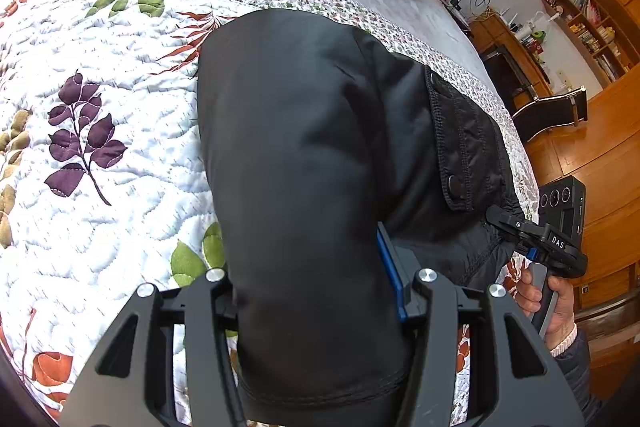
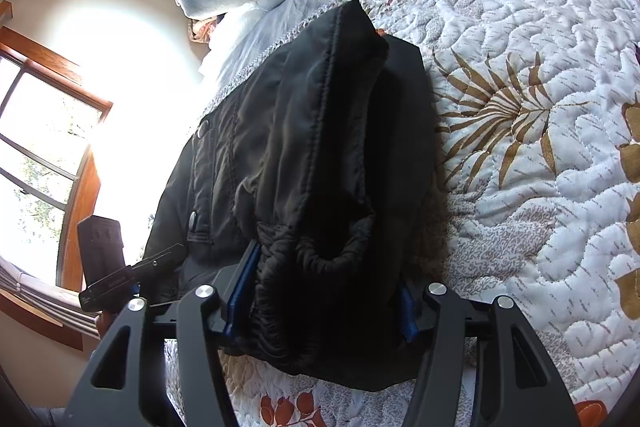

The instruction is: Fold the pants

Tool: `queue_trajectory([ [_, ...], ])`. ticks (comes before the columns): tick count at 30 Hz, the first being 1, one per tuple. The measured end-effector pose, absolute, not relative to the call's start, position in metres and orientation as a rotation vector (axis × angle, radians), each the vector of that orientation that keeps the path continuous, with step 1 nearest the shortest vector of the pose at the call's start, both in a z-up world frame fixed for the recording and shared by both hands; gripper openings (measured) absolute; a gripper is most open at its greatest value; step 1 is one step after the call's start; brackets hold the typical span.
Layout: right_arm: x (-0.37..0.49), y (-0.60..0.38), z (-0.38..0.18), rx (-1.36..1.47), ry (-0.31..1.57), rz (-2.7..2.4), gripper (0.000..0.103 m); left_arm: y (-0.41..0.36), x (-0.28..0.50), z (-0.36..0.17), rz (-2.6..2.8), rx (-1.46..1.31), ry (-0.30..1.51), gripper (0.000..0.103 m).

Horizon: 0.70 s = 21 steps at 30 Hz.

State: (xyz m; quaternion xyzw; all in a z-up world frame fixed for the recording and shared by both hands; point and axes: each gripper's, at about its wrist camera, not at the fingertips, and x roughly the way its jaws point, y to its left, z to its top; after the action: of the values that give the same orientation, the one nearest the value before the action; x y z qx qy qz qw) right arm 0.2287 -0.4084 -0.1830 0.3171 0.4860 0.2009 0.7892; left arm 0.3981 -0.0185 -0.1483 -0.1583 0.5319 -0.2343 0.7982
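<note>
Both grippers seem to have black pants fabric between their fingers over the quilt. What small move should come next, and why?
Probably lower both ends onto the quilt and release: the left gripper and right gripper each clamp the pants, already doubled over.

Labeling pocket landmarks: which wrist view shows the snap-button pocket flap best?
Left wrist: the pocket flap lies open to view, with stitching and snap sharp. Right wrist catches it edge-on, dim against window glare.

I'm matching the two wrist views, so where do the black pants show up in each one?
Left wrist: black pants fill the centre, running down between the left gripper fingers.
Right wrist: centre, bunched in the right gripper.
Shared landmark: leaf-print quilt.
</note>
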Motion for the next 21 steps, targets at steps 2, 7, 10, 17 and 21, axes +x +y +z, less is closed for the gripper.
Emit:
queue_trajectory([
  [2, 0.2295, -0.4083, -0.1832, 0.685, 1.046, 0.431, 0.06, -0.0189, 0.3981, -0.1486, -0.503, -0.345, 1.142, 0.049],
  [7, 0.2284, -0.4104, -0.1851, 0.696, 1.05, 0.432, 0.061, -0.0171, 0.3987, -0.1501, -0.512, -0.356, 1.148, 0.05],
  [10, 0.2269, -0.4121, -0.1861, 0.701, 1.051, 0.428, 0.062, -0.0169, 0.3993, -0.1512, -0.509, -0.356, 1.159, 0.053],
  [17, 0.227, -0.4141, -0.1873, 0.714, 1.051, 0.415, 0.065, -0.0158, 0.3989, -0.1538, -0.481, -0.358, 1.174, 0.066],
  [21, 0.2236, -0.4178, -0.1872, 0.73, 1.047, 0.402, 0.069, -0.0109, 0.3935, -0.1541, -0.438, -0.368, 1.166, 0.082],
])
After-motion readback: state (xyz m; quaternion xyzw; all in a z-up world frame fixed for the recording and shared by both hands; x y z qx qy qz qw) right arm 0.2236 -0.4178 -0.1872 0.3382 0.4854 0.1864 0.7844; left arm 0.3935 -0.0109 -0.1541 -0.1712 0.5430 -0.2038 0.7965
